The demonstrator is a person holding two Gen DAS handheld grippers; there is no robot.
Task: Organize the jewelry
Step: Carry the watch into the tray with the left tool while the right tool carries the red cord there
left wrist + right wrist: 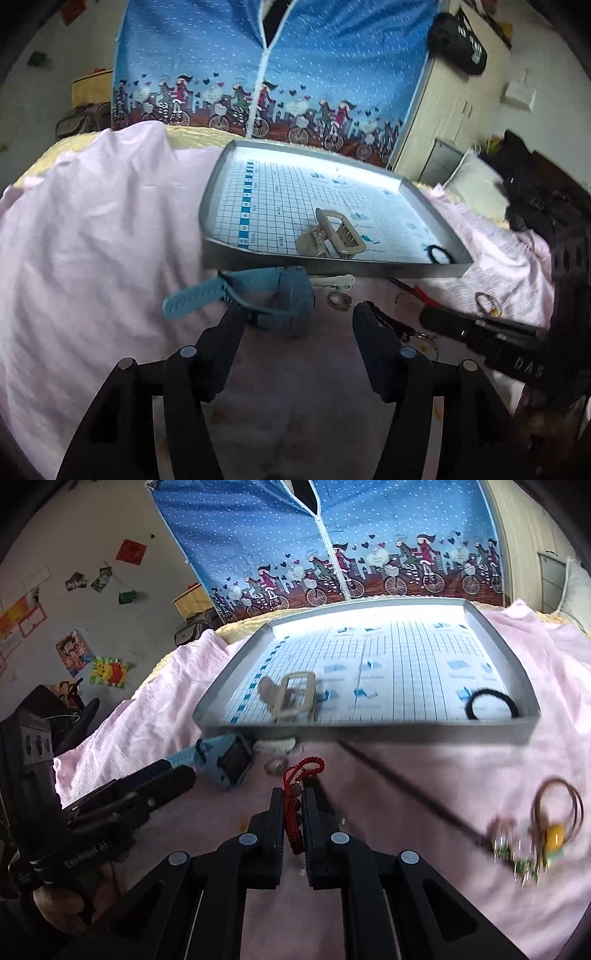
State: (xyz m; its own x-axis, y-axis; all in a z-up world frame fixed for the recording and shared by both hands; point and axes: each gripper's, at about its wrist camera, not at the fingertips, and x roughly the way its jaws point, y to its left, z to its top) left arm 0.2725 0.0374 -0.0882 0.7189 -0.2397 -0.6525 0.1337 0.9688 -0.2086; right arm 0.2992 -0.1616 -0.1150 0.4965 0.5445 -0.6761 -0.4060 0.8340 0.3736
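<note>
Left wrist view. The left tongs (297, 314) stand spread wide in the lower centre of the frame, gripping nothing. Just beyond their tips, a blue watch (266, 301) lies on the pink bedsheet (92, 240), its strap reaching toward the left finger. A small silver ring (340, 299) lies to the right of the watch, near the front wall of the grey tray (214, 192). The tray occupies the centre of the frame, lined with a gridded sheet. Inside it are a beige hair claw (332, 234) near the front and a black hair tie (439, 254) in the front right corner. The right tongs (428, 317) enter from the right edge. A brown hair tie with a yellow bead (487, 304) lies right of centre on the sheet.

Right wrist view. The right tongs (294, 801) sit at lower centre, pressed together and pinching a red braided cord (301, 775) whose loop rises above the tips. The tray (517, 672) fills the upper centre; the hair claw (291, 698) is at its front left, the black hair tie (489, 705) at its front right. The watch (225, 757) and ring (275, 766) lie below the tray's front left corner. The left tongs (173, 775) enter from the left, held by a hand (66, 897). The beaded hair tie (554, 823) lies at lower right, blurred.
</note>
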